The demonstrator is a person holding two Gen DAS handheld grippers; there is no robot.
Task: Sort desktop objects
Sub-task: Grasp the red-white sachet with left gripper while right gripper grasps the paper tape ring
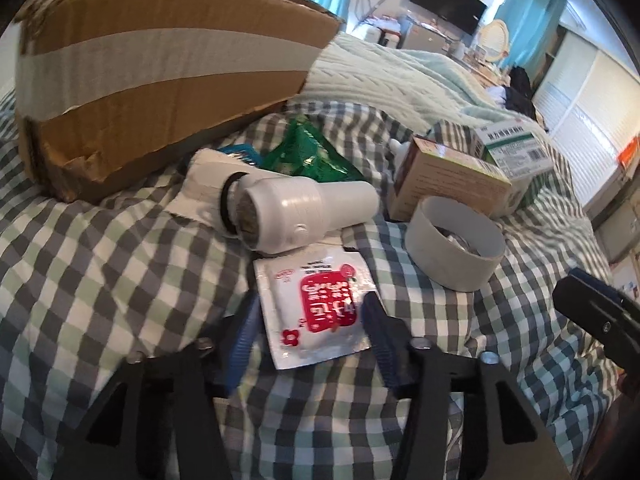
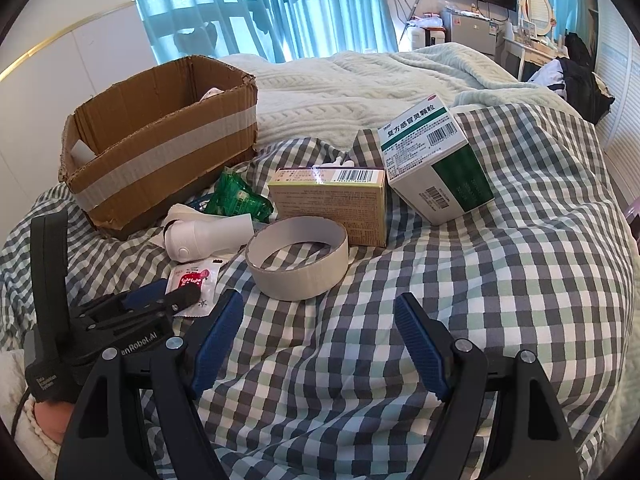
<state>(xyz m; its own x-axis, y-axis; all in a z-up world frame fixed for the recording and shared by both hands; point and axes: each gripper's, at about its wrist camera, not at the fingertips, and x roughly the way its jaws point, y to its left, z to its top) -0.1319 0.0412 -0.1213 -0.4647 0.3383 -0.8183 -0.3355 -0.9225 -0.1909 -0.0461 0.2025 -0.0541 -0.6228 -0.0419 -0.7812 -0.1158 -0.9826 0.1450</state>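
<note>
On the checked sheet [image 1: 100, 280], seen from the left wrist, the left gripper [image 1: 310, 316] stands spread with a white-and-red sachet [image 1: 316, 310] between its blue fingers [image 1: 242, 340], not pinched. Beyond lie a white bottle [image 1: 304, 210] on its side, a tape ring [image 1: 454, 246], two cartons and a cardboard box [image 1: 160, 80].

From the right wrist, the right gripper [image 2: 320, 332] is spread over bare sheet, near the tape ring [image 2: 296, 256]. The left gripper [image 2: 176, 294] sits at the sachet [image 2: 194, 286], left of it.
</note>
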